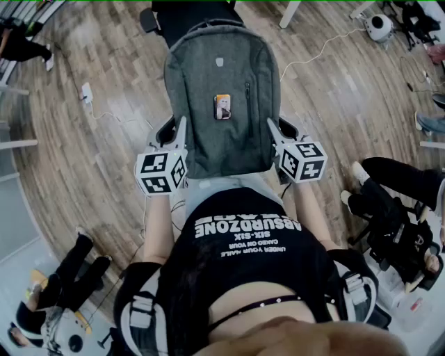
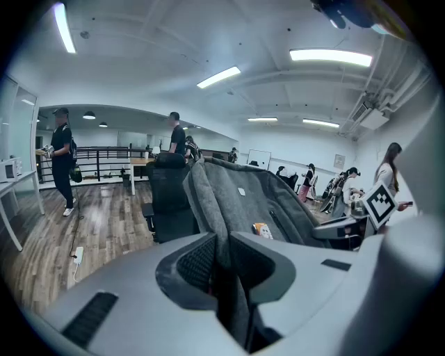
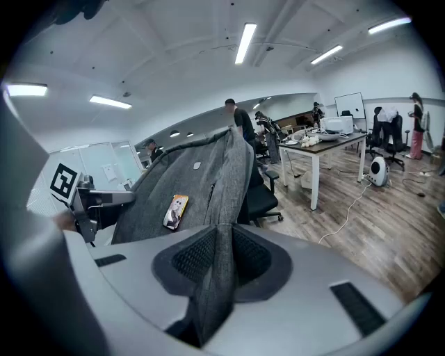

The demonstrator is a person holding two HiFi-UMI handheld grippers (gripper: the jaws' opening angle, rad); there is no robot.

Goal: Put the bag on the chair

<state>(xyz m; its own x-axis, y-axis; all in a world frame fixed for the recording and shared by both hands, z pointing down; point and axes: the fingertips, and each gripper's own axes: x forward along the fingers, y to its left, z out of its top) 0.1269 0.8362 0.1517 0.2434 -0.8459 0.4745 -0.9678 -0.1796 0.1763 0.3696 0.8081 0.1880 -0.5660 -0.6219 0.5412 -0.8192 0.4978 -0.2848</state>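
Left claw (image 2: pixel 221 261) is clenched on a fold of fabric at the left edge of the grey bag (image 1: pixel 221 76), and the right claw (image 3: pixel 217 254) is pinched on the opposite edge. The bag is held upright between them over the black chair (image 1: pixel 184 15); whether it rests on the seat cannot be told. Only thin fabric is gripped, so the bag could be tipped sideways off the seat by a slip or an uneven release.

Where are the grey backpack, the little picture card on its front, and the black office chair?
grey backpack (image 1: pixel 208 146): head view, on its lower front panel.
picture card (image 1: pixel 222 106): head view, on the card's centre.
black office chair (image 2: pixel 170 195): left gripper view, on its backrest.
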